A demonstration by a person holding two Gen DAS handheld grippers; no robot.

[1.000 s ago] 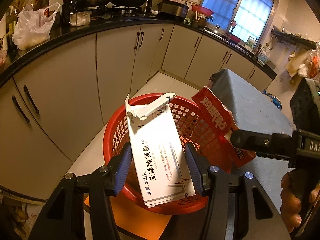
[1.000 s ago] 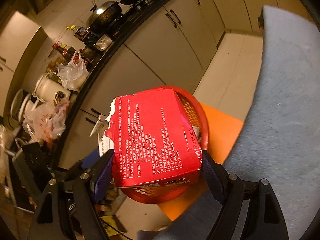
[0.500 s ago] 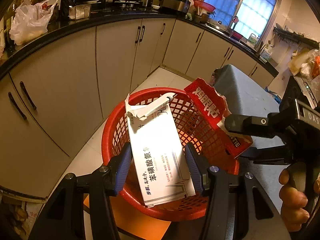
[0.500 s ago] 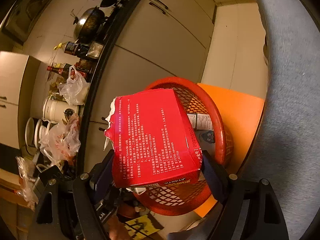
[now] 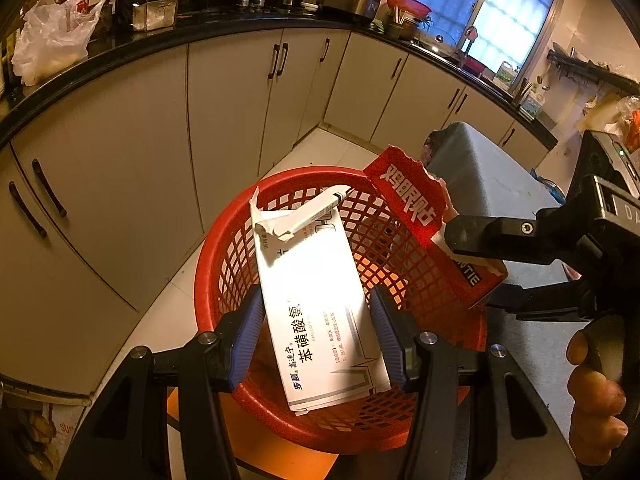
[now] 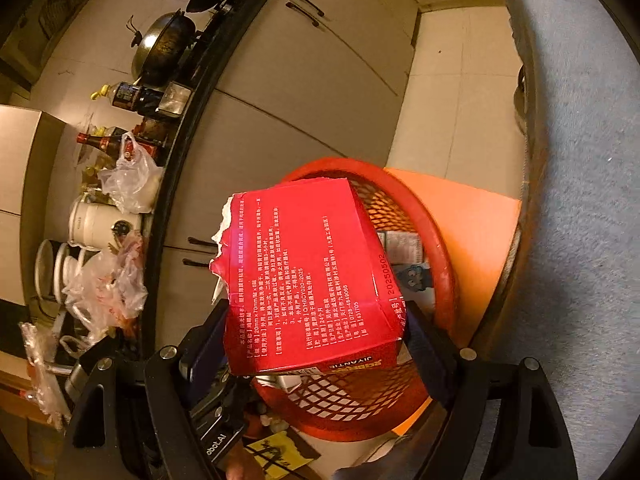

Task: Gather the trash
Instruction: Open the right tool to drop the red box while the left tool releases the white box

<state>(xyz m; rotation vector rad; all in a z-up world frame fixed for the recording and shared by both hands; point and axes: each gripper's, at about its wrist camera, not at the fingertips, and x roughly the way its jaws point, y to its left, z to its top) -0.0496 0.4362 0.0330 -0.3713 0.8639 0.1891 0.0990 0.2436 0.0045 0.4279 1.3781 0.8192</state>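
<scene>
1. Compared with a second earlier, the red box (image 6: 308, 276) has rolled with its gripper and now sits further over the red basket (image 5: 224, 264); the white box (image 5: 316, 312) has kept its place.
2. White box: clamped between the blue pads of the left gripper (image 5: 320, 332), tilted, torn flap uppermost, its lower end over the basket's near rim and its upper part over the basket's mouth.
3. Red box: held across its width by the right gripper (image 6: 316, 344), torn end pointing away from the jaws, hanging above the right side of the basket's rim; the pads press on both side faces.
4. Right gripper seen from the left wrist view (image 5: 476, 256): a hand (image 5: 596, 396) wraps the handle at the frame's right edge.
5. Red basket: open lattice wall, standing on an orange mat (image 6: 468, 216) on the tiled floor; paper scraps lie inside (image 6: 404, 248).
6. Grey table (image 5: 484, 176): just right of the basket.
7. Cabinets (image 5: 132, 152): curve behind, under a black counter carrying a wok (image 6: 164, 44) and a plastic bag (image 5: 52, 40).
</scene>
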